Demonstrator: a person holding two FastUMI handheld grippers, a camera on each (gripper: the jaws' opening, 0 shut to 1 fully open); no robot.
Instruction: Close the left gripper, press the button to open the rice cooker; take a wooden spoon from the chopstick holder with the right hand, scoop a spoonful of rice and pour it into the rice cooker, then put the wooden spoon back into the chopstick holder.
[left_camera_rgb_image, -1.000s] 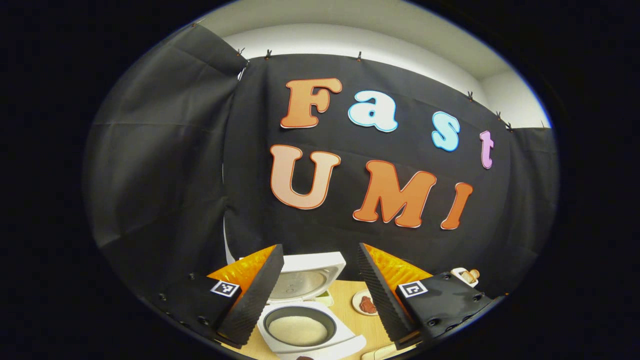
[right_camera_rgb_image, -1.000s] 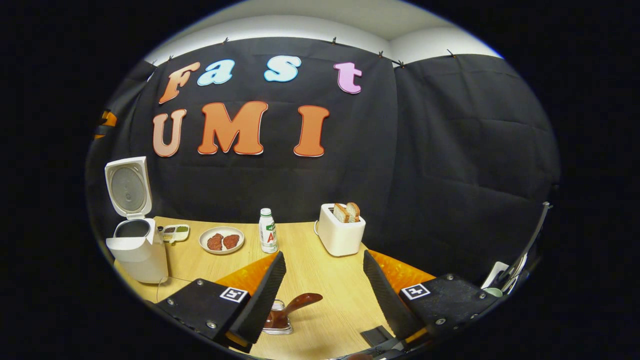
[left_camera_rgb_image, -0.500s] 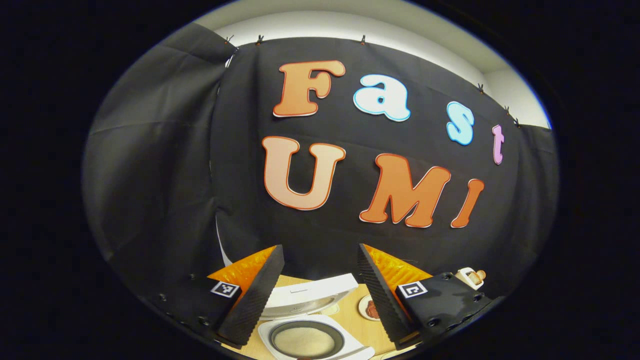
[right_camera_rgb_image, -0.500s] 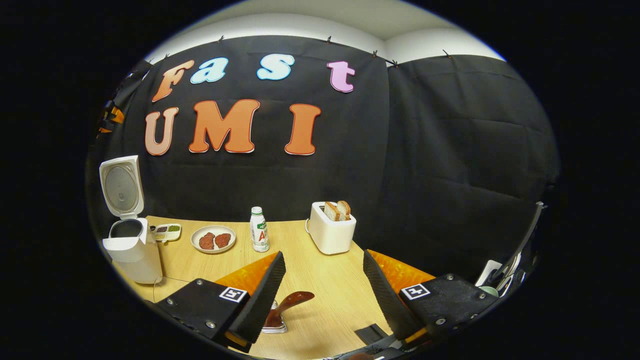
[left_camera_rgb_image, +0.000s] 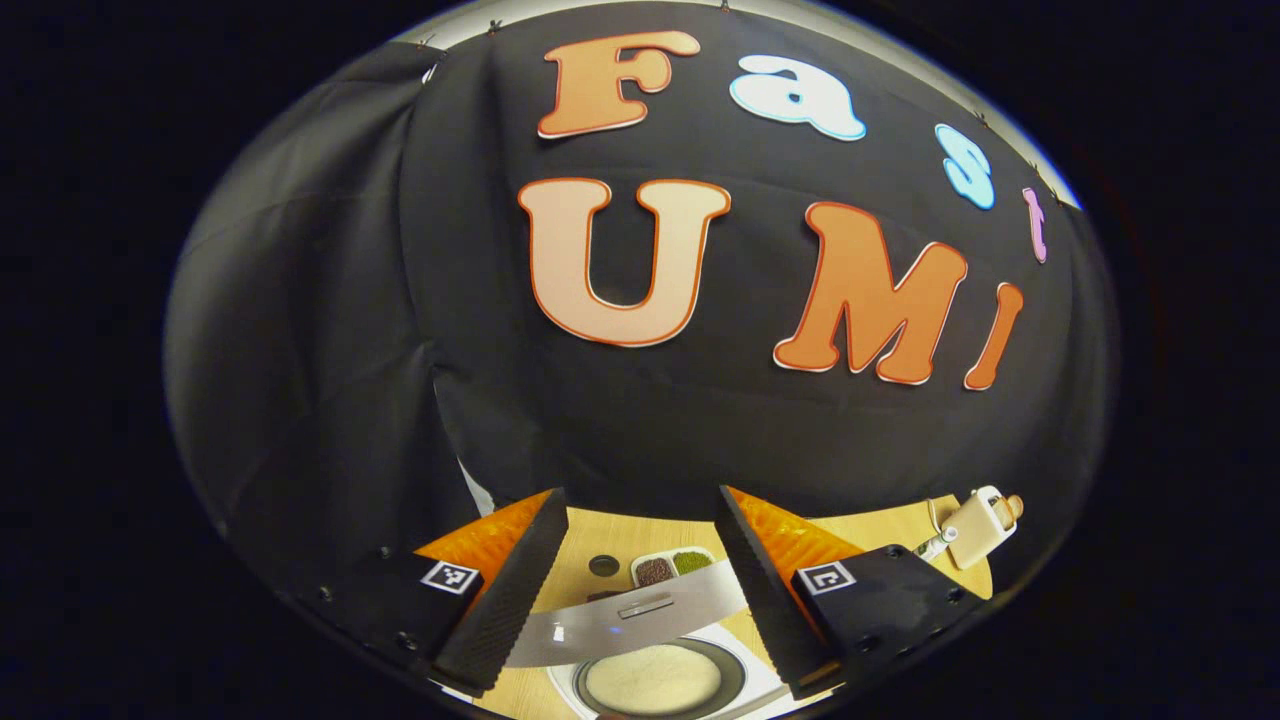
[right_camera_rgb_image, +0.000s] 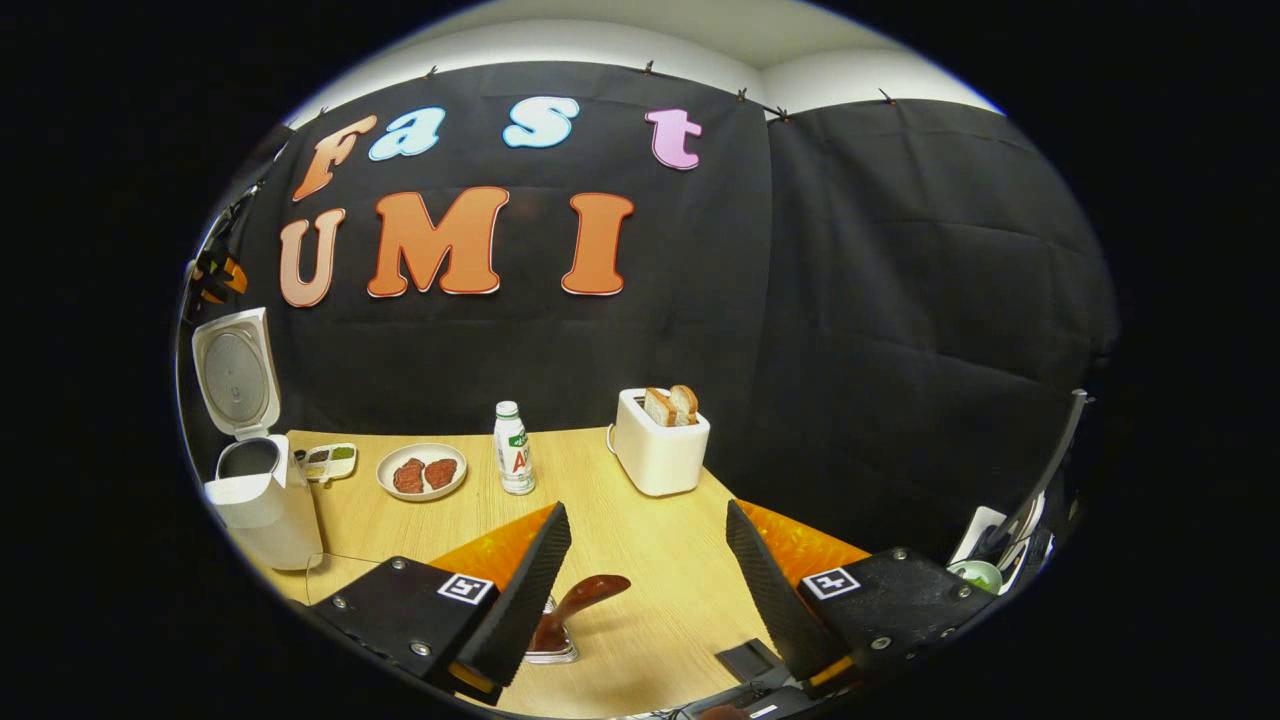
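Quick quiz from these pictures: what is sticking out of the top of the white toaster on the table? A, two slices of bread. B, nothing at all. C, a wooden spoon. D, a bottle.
A: in the right gripper view two slices of bread stand in the slots of the toaster.

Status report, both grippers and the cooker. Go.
Left gripper open above white rice cooker, lid up, rice in the pot. Right gripper open, empty, brown wooden spoon ahead. Nothing blocking.

Rice cooker open — rice inside.
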